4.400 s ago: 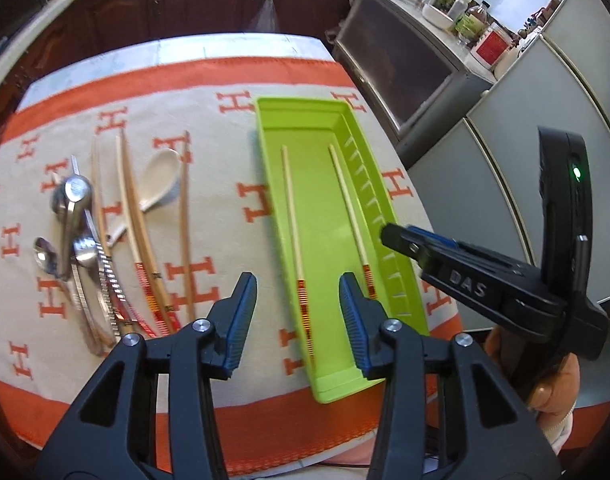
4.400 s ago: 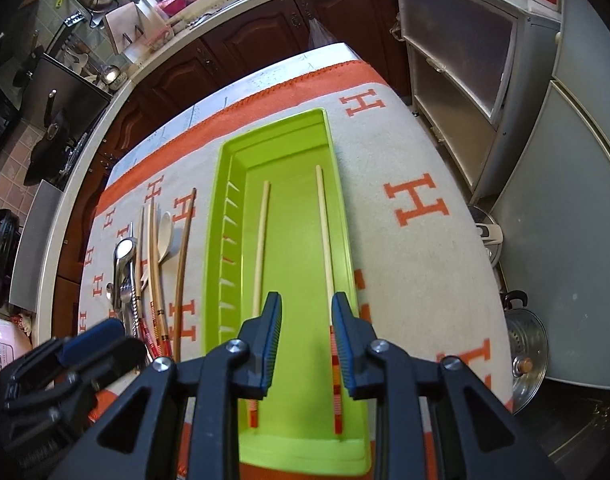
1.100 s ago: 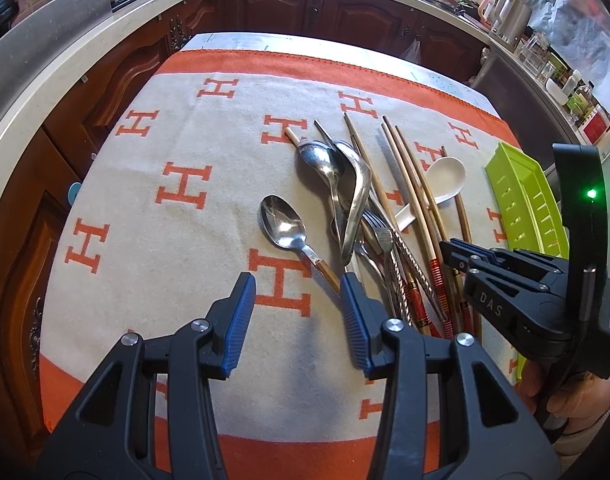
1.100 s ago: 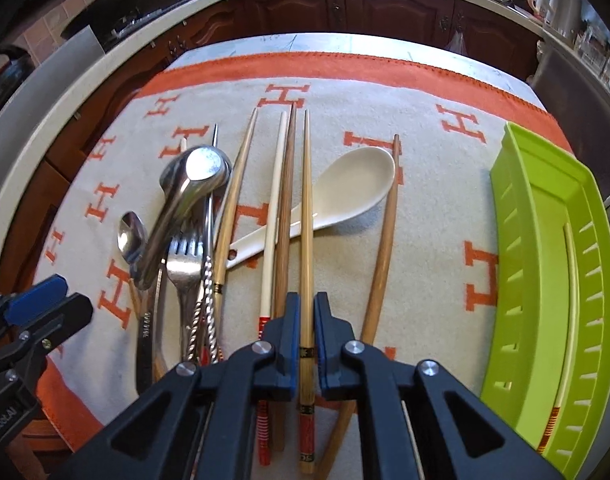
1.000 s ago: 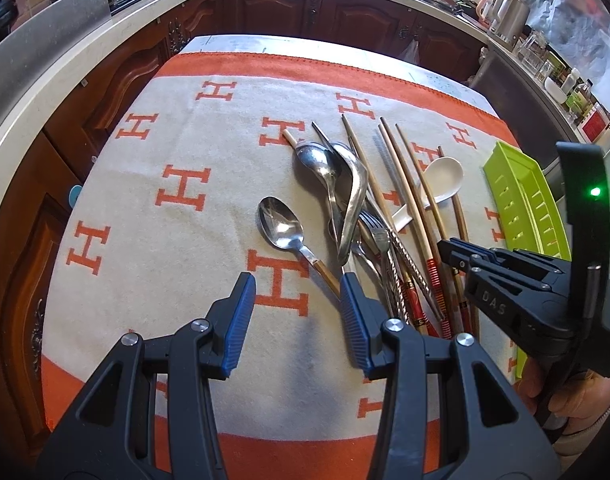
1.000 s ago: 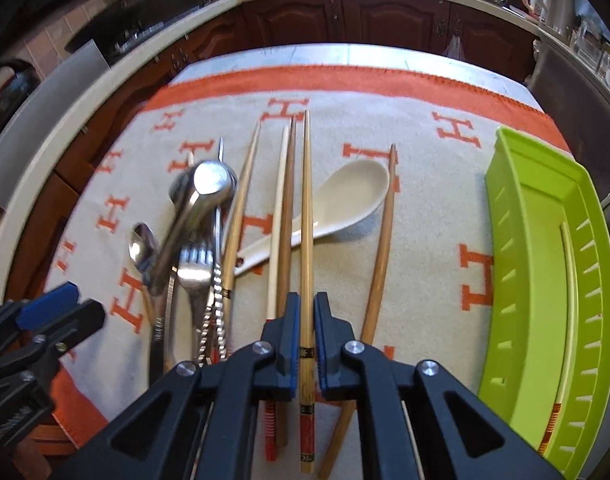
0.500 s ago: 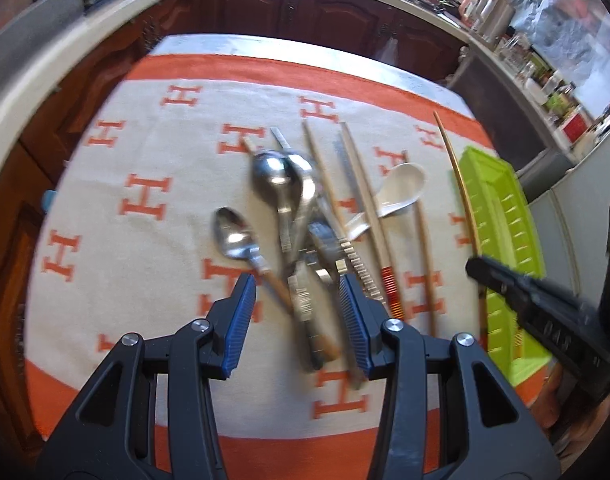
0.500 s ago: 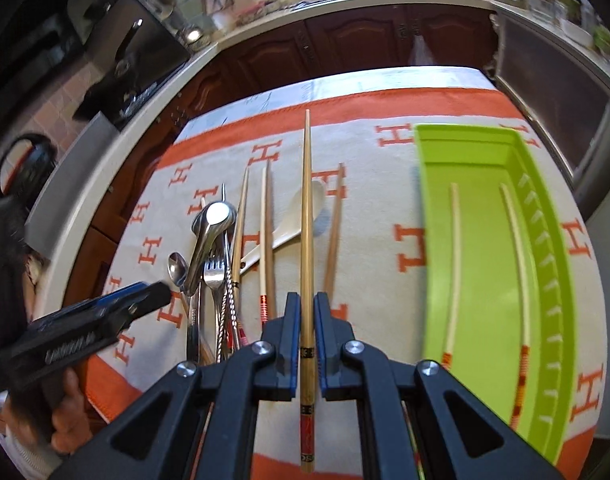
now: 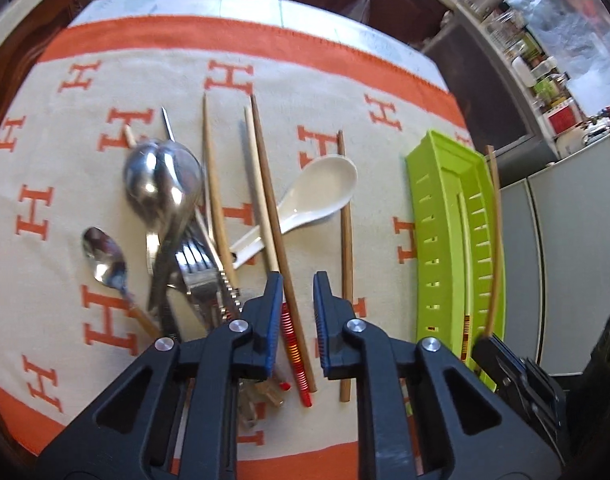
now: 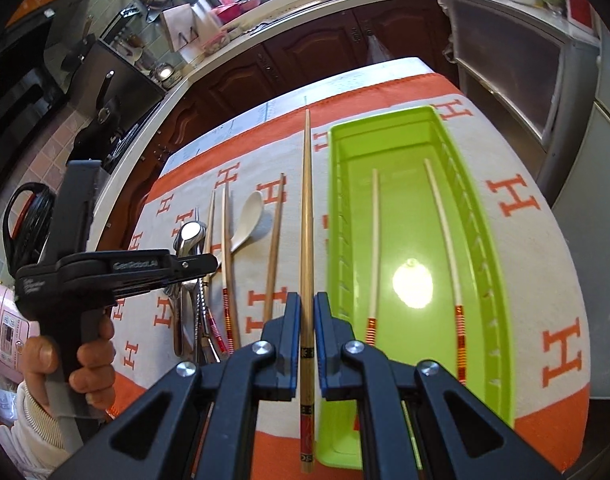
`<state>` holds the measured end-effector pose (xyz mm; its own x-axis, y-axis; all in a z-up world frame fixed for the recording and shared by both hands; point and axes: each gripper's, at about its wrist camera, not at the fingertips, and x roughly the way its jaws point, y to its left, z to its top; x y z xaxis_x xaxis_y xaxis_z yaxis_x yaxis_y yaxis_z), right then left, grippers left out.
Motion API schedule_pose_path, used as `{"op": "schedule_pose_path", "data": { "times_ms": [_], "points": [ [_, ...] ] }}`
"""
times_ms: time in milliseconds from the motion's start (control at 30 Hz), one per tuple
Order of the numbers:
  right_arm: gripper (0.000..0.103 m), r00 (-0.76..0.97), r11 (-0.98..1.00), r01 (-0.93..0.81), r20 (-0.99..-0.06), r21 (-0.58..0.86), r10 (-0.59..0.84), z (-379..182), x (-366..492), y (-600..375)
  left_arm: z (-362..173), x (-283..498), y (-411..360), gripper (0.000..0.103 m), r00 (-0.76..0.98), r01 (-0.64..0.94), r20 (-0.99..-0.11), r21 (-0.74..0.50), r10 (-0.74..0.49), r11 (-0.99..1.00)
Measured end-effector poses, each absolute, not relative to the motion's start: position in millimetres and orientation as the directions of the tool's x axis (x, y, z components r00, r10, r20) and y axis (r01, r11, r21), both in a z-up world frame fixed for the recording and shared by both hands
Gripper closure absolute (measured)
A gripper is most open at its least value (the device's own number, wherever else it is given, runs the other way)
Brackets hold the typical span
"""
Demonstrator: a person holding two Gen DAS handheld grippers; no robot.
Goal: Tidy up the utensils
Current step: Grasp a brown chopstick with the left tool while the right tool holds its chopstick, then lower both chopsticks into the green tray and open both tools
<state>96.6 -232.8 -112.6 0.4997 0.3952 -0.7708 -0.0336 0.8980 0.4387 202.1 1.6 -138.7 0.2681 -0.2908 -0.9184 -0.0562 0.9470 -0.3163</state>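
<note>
Utensils lie in a loose heap on the cloth-covered counter [image 9: 345,92]: in the left wrist view, steel spoons [image 9: 161,184] and a fork [image 9: 197,264] at left centre, a white ceramic spoon [image 9: 317,196] in the middle, wooden chopsticks fanned among them. The green tray [image 10: 481,248], at right in the right wrist view, already holds two pale chopsticks [image 10: 375,248] with red-banded ends.

The right gripper [image 10: 307,344] has its fingers clenched on a brown chopstick [image 10: 306,200], which runs straight up the centre of that frame, seemingly clear of the cloth and just left of the tray's near wall. In the left wrist view the same stick shows as a thin line along the tray's far side [image 9: 496,240].

The left gripper [image 9: 298,320] points steeply down over the pile, its fingers closing around a red-banded chopstick [image 9: 273,216]; whether the pads press it yet cannot be told.

To finish the carry well, the right hand would probably shift the stick rightward over the tray floor, keep it parallel to the two inside, lower it, then release. The left should pinch only the one stick, not its paler neighbour [image 9: 257,184] lying against it.
</note>
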Motion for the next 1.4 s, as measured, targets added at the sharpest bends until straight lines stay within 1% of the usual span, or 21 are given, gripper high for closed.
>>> {"op": "schedule_pose_path", "data": {
  "times_ms": [100, 467, 833, 867, 900, 933, 1000, 1167, 1267, 1333, 1400],
  "points": [
    [0.097, 0.504, 0.896, -0.026, -0.768, 0.444, 0.396, -114, 94, -240, -148, 207, -3, 0.093, 0.246, -0.067, -0.928, -0.305, -0.281, 0.950],
    [0.097, 0.509, 0.887, -0.016, -0.759, 0.462, 0.405, -117, 91, -251, -164, 221, -17, 0.093, 0.212, -0.089, -0.952, -0.245, -0.222, 0.965],
    [0.097, 0.507, 0.885, -0.006, -0.761, 0.466, 0.404, -118, 89, -254, -189, 234, -36, 0.093, 0.175, -0.097, -0.964, -0.221, -0.202, 0.970],
    [0.097, 0.507, 0.885, -0.005, -0.761, 0.466, 0.404, -119, 89, -255, -188, 234, -39, 0.093, 0.193, -0.090, -0.962, -0.214, -0.193, 0.973],
    [0.097, 0.507, 0.884, -0.002, -0.761, 0.468, 0.404, -119, 89, -255, -189, 233, -41, 0.094, 0.196, -0.084, -0.963, -0.204, -0.185, 0.975],
    [0.097, 0.509, 0.883, -0.001, -0.760, 0.469, 0.404, -119, 89, -255, -189, 233, -44, 0.098, 0.205, -0.081, -0.965, -0.186, -0.166, 0.979],
    [0.097, 0.513, 0.885, 0.003, -0.760, 0.466, 0.399, -118, 88, -256, -189, 233, -48, 0.098, 0.219, -0.075, -0.964, -0.173, -0.153, 0.982],
    [0.096, 0.521, 0.901, 0.015, -0.772, 0.434, 0.363, -116, 88, -264, -171, 220, -50, 0.099, 0.260, -0.068, -0.950, -0.199, -0.175, 0.978],
    [0.096, 0.509, 0.915, 0.036, -0.795, 0.401, 0.328, -121, 91, -271, -150, 208, -57, 0.099, 0.278, -0.029, -0.932, -0.248, -0.231, 0.968],
    [0.096, 0.504, 0.928, 0.056, -0.813, 0.368, 0.291, -126, 94, -276, -136, 201, -64, 0.099, 0.288, 0.000, -0.923, -0.266, -0.255, 0.964],
    [0.096, 0.508, 0.951, 0.066, -0.830, 0.301, 0.228, -128, 96, -278, -124, 196, -74, 0.099, 0.291, 0.033, -0.913, -0.289, -0.285, 0.957]
  ]
}}
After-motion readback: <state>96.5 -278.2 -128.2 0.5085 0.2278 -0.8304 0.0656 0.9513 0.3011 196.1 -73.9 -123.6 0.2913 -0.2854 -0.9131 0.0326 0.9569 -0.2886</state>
